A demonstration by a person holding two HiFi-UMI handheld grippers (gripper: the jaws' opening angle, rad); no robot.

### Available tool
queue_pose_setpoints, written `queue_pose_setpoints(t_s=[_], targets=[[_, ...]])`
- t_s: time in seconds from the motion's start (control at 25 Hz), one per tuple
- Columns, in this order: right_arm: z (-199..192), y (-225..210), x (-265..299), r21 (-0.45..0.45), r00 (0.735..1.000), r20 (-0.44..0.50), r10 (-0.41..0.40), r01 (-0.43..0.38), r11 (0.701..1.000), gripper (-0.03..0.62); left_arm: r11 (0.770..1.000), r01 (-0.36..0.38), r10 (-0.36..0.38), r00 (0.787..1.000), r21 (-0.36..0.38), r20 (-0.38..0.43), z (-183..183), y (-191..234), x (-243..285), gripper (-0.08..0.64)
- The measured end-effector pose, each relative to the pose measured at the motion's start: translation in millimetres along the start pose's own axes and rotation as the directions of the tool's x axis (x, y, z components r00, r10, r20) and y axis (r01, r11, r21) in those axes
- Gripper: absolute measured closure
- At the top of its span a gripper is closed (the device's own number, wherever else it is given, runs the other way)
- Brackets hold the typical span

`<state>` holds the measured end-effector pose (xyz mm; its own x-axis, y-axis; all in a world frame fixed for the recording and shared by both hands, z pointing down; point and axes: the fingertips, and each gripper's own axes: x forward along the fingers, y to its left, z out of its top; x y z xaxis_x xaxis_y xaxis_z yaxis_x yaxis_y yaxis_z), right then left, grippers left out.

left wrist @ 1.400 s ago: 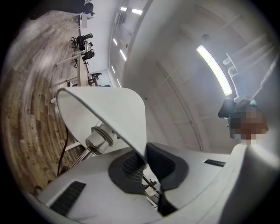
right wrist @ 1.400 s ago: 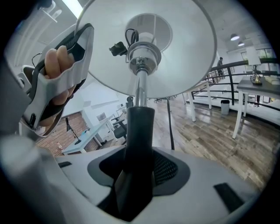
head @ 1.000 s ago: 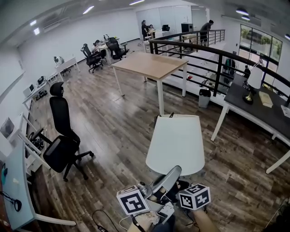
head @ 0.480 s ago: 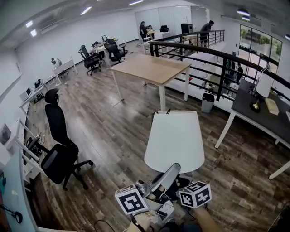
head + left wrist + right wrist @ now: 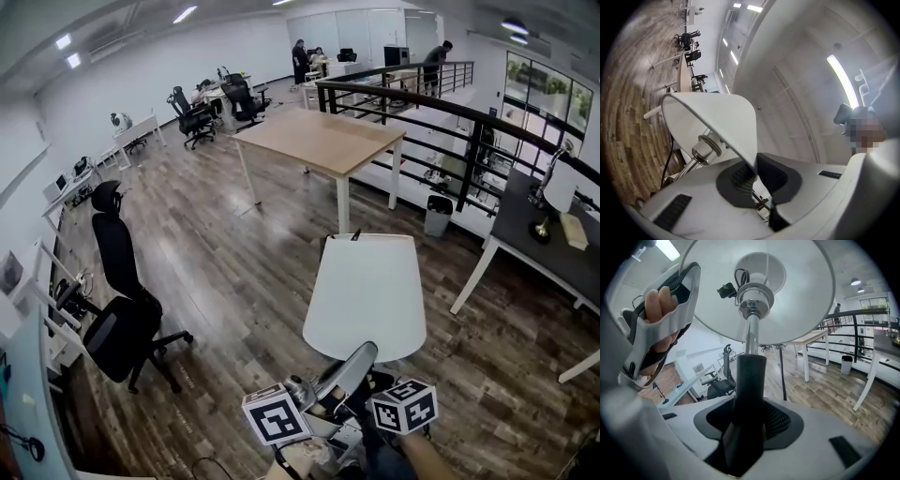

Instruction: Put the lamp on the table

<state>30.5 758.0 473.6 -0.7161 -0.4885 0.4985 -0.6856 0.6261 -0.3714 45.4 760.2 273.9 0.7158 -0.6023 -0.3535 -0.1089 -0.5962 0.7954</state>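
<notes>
Slippage at the shade is the main worry: the left tool (image 5: 755,174) is pinched almost flat on the thin rim of the white shade (image 5: 717,117), a hold that could crease it or let it slide out if the lamp (image 5: 366,292) swings. The right tool (image 5: 749,420) is clamped, jaws fairly wide, round the dark lower stem (image 5: 750,376) and seems to bear most of the weight. If that grip twists, the top-heavy lamp would likely tip and wrench the rim from the other tool. The lamp hangs over the wooden floor (image 5: 244,262) just in front of the person, well apart from the pale wooden tabletop (image 5: 323,141) ahead and the dark tabletop (image 5: 553,234) at the right, so a drop now would land it on the boards. A dark cord (image 5: 668,159) trails below and could snag. From above, the wide shade hides the lamp's lower part, so the set-down may be misjudged near an edge.
</notes>
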Motion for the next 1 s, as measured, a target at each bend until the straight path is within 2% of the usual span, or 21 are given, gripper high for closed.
queue_pose_setpoints(t_s=[0.4,1.0], targets=[[51,-61,46,-0.023,0.999,-0.018,0.043,-0.043,0.999,0.402,0.999,-0.030,0.029,0.999,0.023,0.039,43,58,55,0.543],[158,-156,112,-0.079,0.994,-0.030,0.106,-0.108,0.991,0.402,0.996,-0.059,0.052,0.993,0.068,0.102,127,138,157,0.543]])
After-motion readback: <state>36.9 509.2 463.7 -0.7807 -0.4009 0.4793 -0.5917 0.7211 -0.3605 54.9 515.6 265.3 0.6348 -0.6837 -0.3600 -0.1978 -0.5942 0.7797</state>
